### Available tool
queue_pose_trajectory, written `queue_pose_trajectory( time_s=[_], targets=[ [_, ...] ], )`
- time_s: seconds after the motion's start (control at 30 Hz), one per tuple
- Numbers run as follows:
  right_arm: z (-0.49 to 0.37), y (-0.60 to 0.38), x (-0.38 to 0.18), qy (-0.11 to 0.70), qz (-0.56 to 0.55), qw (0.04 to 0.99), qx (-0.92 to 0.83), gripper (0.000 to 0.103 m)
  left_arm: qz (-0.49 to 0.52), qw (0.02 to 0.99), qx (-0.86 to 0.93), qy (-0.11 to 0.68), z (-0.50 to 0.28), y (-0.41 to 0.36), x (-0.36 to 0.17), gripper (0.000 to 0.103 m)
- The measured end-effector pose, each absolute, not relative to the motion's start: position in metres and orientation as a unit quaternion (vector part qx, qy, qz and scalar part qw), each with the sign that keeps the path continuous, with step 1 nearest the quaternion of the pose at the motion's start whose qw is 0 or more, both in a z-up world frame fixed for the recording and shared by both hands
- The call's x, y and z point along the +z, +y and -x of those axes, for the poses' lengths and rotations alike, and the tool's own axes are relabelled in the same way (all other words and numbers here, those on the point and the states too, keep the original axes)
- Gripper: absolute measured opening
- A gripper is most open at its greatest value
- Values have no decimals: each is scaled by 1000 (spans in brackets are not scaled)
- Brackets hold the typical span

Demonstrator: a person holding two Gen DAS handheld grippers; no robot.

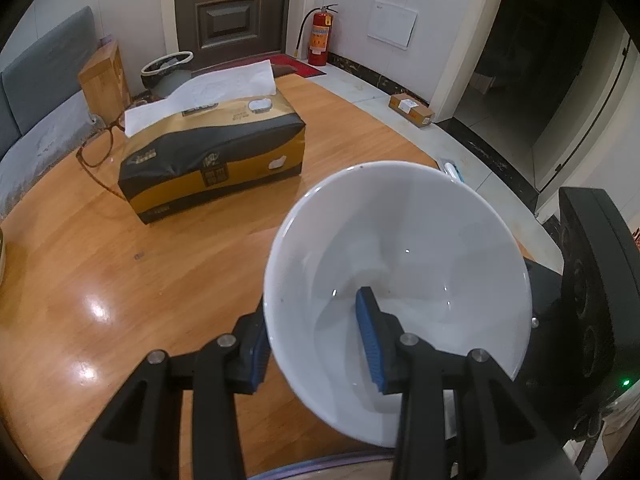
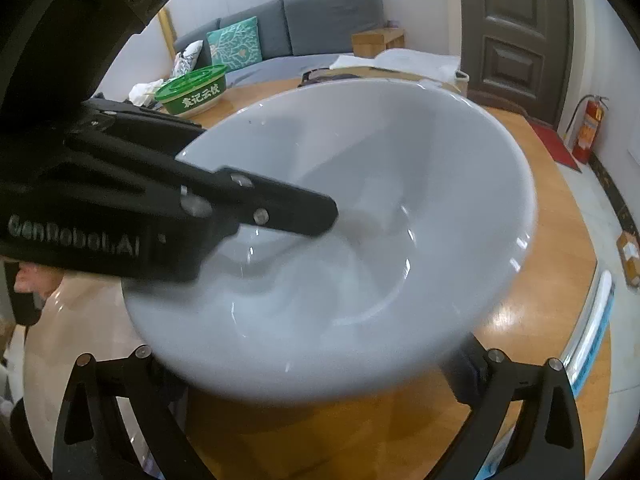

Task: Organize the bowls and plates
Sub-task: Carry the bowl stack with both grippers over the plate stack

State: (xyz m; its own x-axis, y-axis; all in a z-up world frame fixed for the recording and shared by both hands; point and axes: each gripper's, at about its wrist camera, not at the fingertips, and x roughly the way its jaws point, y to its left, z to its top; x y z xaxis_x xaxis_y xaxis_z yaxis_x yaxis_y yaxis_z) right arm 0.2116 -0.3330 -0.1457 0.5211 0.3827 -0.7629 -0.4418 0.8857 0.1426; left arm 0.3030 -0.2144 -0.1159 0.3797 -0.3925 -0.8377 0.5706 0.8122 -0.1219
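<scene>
Glasses [image 1: 102, 148]: lie at the far left of the wooden table [image 1: 180, 280], just beside the tissue box, out of the working area.
Tissue box [image 1: 212, 152]: sits toward the far side of the table, well apart from the bowl, so it does not hinder the carry.
Left gripper [image 1: 316, 344]: clamped on the white bowl [image 1: 400, 260], one blue pad [image 1: 370, 340] inside the wall and the other outside; pinching the rim like this probably lets it lift the bowl tilted, off the table.
White bowl: held in the air above the table's near edge, mouth tipped toward the camera, empty.
Right gripper [image 2: 320, 384]: its fingers sit wide to either side beneath the bowl [image 2: 360, 240]; the tips are hidden by the bowl, so I cannot tell whether they press on it, though it seems placed to steady or take over.
Green tub [image 2: 192, 90]: rests at the table's far left in the right wrist view, away from the handling.
</scene>
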Motion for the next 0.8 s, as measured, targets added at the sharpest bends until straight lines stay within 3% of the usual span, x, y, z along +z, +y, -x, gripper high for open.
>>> queue_pose_trajectory(
  time_s=[0.8],
  targets=[
    [-173,-318,-104,363,65,902,226,98,-105,850,-285,430,-262,-191,-65,35]
  ],
)
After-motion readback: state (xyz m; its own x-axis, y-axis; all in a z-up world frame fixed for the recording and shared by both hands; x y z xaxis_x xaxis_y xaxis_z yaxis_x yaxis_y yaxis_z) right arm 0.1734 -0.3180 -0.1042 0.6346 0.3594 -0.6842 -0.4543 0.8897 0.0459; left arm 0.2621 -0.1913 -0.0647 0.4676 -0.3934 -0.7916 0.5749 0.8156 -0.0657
